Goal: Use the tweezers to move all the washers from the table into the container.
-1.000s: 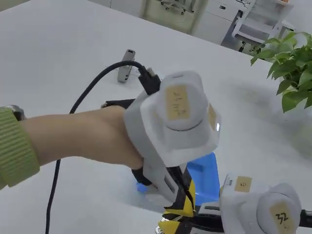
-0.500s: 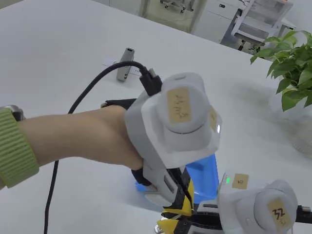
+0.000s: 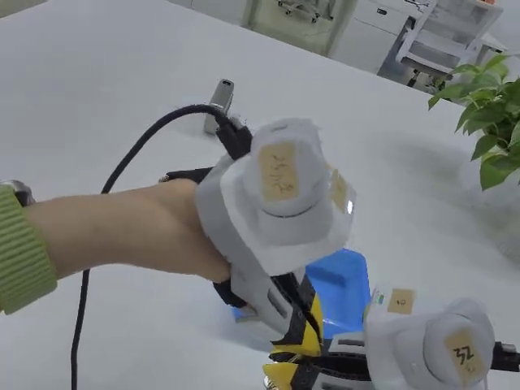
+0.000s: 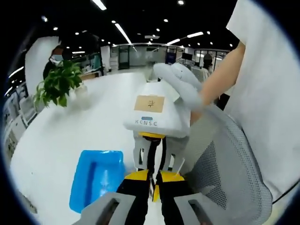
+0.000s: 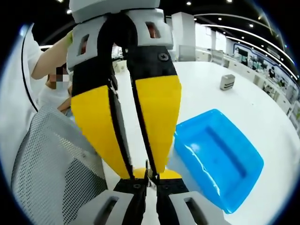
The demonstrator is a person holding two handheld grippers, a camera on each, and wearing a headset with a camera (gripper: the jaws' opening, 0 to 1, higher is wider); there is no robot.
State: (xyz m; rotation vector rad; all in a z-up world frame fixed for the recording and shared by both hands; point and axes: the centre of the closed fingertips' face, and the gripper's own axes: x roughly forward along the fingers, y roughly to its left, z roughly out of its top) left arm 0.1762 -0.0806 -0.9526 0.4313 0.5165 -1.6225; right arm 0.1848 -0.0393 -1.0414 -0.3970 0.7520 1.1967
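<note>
The left gripper (image 3: 302, 345) points down from a hand (image 3: 162, 227) with a green sleeve (image 3: 20, 256), and the right gripper (image 3: 284, 375) comes in from the lower right, so that their yellow tips meet nose to nose. The head view hides the tips behind the white housings. The right gripper view shows more: the left gripper's two long yellow jaws are drawn in until their ends touch, and this gripper's own jaws are closed just below them. Where they meet there is a thin pale sliver, too small to name, so I cannot tell what either pair grips. In the left gripper view its own jaws are likewise pressed together.

There is one container (image 5: 220, 161), a shallow blue tray. It lies on the white table (image 3: 97, 81) just beside the meeting tips, and the left gripper covers part of it in the head view. Its floor shows only in the gripper views.

Farther out there are one black cable (image 3: 122, 175) running from the left gripper, one small grey device (image 3: 218, 101) beyond it, and one leafy plant (image 3: 487, 122) at the table's far side. A mesh chair back (image 4: 225, 173) and a person in a white shirt (image 4: 267, 93) show behind the right gripper.
</note>
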